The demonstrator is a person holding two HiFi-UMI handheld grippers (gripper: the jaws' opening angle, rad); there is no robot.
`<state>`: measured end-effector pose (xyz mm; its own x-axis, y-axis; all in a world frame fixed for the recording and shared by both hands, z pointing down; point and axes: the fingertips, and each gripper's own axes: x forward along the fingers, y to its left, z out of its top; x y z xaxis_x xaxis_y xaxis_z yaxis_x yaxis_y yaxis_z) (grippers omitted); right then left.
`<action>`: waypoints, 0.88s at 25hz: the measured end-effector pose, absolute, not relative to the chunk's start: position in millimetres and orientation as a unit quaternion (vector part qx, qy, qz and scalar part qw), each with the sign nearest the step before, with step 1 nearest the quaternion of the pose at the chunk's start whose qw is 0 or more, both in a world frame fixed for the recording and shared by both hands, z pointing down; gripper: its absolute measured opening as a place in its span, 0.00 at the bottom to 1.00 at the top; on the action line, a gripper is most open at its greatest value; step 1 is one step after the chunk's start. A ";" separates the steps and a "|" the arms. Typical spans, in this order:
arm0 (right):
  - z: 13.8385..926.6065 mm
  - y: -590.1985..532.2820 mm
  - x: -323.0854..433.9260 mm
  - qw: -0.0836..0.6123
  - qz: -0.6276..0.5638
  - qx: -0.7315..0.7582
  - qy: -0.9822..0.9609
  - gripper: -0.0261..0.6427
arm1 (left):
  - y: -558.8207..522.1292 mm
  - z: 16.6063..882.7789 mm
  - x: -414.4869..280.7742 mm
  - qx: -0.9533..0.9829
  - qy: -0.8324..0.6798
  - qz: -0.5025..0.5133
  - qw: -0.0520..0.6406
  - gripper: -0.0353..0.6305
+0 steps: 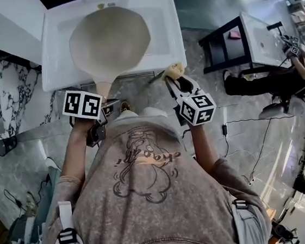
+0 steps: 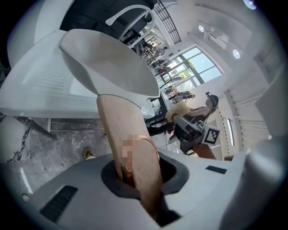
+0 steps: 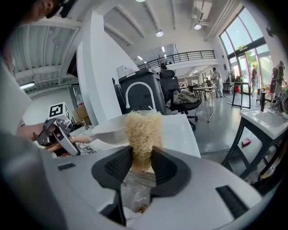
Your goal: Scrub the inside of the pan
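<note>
The left gripper (image 1: 106, 103) was clamped on the handle (image 1: 104, 88) of the pan (image 1: 109, 40), whose bowl sat over the sink (image 1: 167, 37) basin. At the sink's front right corner, the right gripper (image 1: 176, 84) pinched 1 fibrous scrubber (image 1: 173, 70), not yet touching the pan. Because only the handle end was held, hard scrubbing could probably twist the pan in that grip.

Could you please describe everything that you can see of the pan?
The pan is a round, pale cream bowl, matte and seemingly empty, with a light wood-look handle. It sits over the white sink, with the handle pointing toward the person. The left gripper is clamped on the handle's end. The scrubber is off to the side, not touching it.
</note>
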<state>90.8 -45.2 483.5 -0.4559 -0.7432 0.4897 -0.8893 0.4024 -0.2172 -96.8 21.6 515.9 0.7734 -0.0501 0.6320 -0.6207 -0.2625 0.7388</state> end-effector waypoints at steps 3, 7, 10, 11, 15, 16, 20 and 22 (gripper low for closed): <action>482.7 -52.6 96.9 0.158 0.231 0.502 -0.818 0.25 | 12.0 515.7 -94.9 0.754 -0.218 0.262 0.562 0.12; 482.5 -61.3 105.9 0.158 0.233 0.506 -0.815 0.25 | 6.8 514.0 -90.6 0.754 -0.212 0.271 0.560 0.12; 480.9 -69.7 111.7 0.158 0.231 0.507 -0.815 0.25 | 4.7 514.1 -88.3 0.753 -0.210 0.274 0.561 0.12; 480.0 -72.3 114.1 0.159 0.229 0.507 -0.816 0.25 | 4.0 514.4 -86.7 0.752 -0.208 0.275 0.562 0.12; 474.1 -83.9 126.0 0.158 0.218 0.512 -0.816 0.25 | -0.8 513.3 -75.7 0.752 -0.198 0.279 0.563 0.12; 472.3 -86.6 129.4 0.157 0.216 0.514 -0.815 0.25 | -1.8 512.8 -71.9 0.753 -0.194 0.280 0.562 0.12; 464.7 -96.4 138.7 0.156 0.205 0.519 -0.815 0.25 | -3.0 512.8 -56.8 0.758 -0.175 0.292 0.556 0.12; 458.9 -101.7 141.9 0.155 0.196 0.520 -0.817 0.25 | -2.8 513.9 -49.0 0.760 -0.162 0.302 0.552 0.12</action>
<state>141.9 -101.7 458.9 -0.4110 -0.7884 0.4578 -0.9103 0.3822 -0.1590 -49.0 -2.8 513.9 0.7651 0.0861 0.6382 -0.5799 -0.3386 0.7410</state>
